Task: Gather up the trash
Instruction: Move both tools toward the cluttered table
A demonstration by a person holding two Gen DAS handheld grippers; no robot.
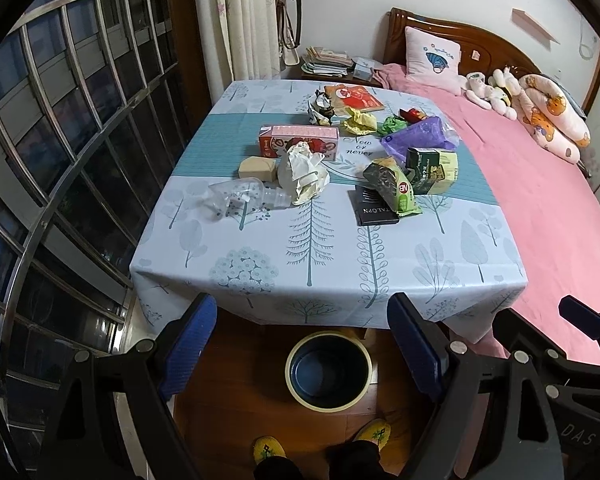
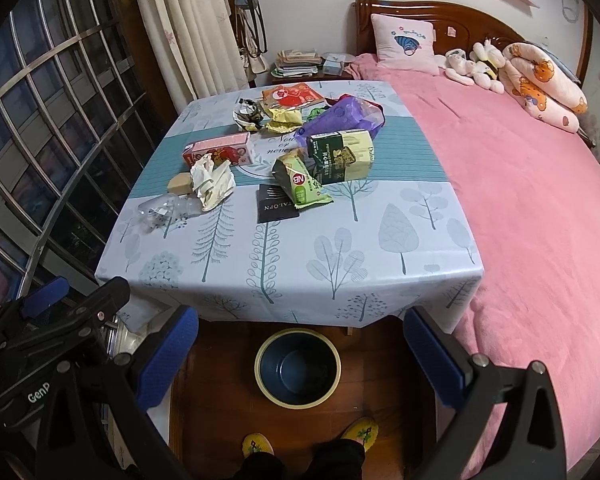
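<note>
both grippers, left gripper (image 1: 302, 344) and right gripper (image 2: 298, 354), spread and empty above the bin (image 1: 327, 372), placed below the table (image 1: 340, 272) edge to receive wrappers (image 1: 394, 190).

- "New or never" is printed in script on the tablecloth (image 1: 356, 147), far ahead of the fingers, among the litter.
- "NB" in a red patch stands on the green snack wrapper (image 1: 396, 190), ahead and between the fingers.
- "TALOPN", seen upside down, stands on the black card (image 1: 374, 212) under that wrapper.
- "Dubai" runs along the side of the dark green box (image 2: 340, 156).
- "DAS" stands on the right gripper (image 1: 576, 436); "GenP" on the left gripper (image 2: 38, 396).
</note>
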